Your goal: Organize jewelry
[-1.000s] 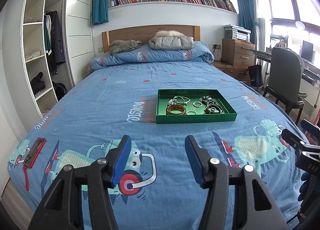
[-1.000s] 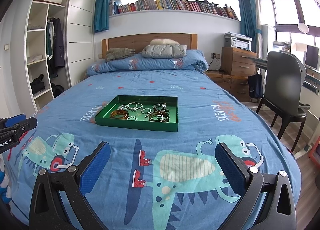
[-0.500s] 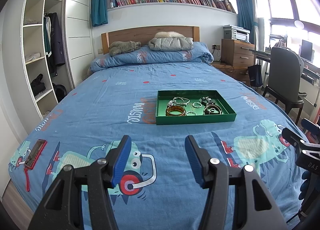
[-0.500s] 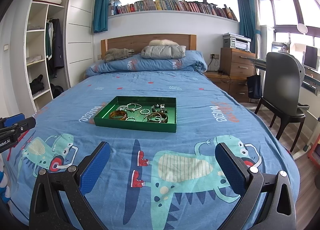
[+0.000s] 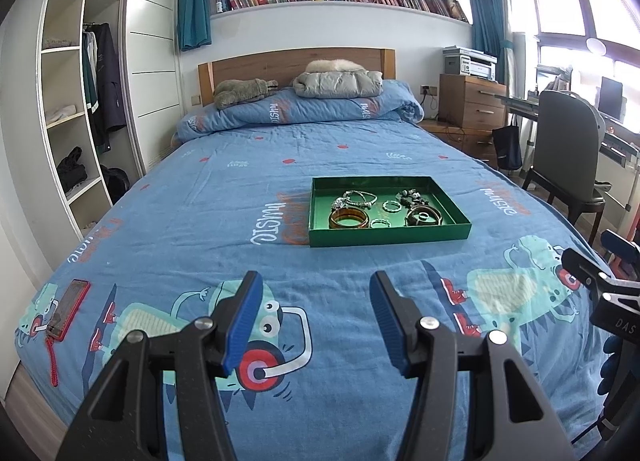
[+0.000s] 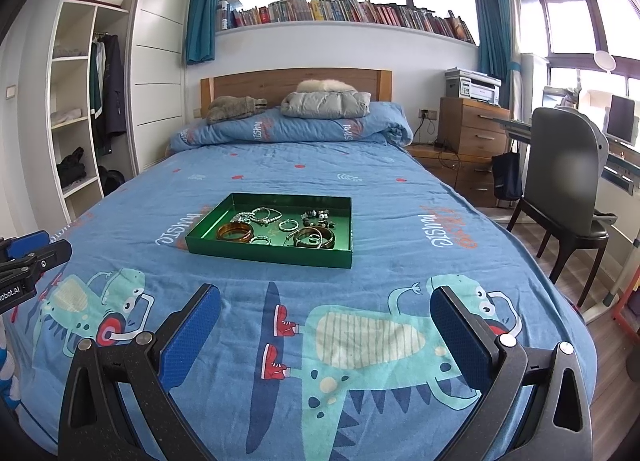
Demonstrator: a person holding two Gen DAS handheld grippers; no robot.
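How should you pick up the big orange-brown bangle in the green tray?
The amber bangle lies flat near the front left corner of the shallow green tray, so probably come straight down from above. Put one finger of the open left tool inside the ring and one outside, pinching the band at its right side, away from the tray walls.

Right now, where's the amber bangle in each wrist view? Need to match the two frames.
Left wrist: amber bangle lies in the near-left corner of the green tray, a little right of picture centre.
Right wrist: amber bangle lies at the tray's near-left, left of picture centre.
Shared landmark: the wooden headboard behind the tray.
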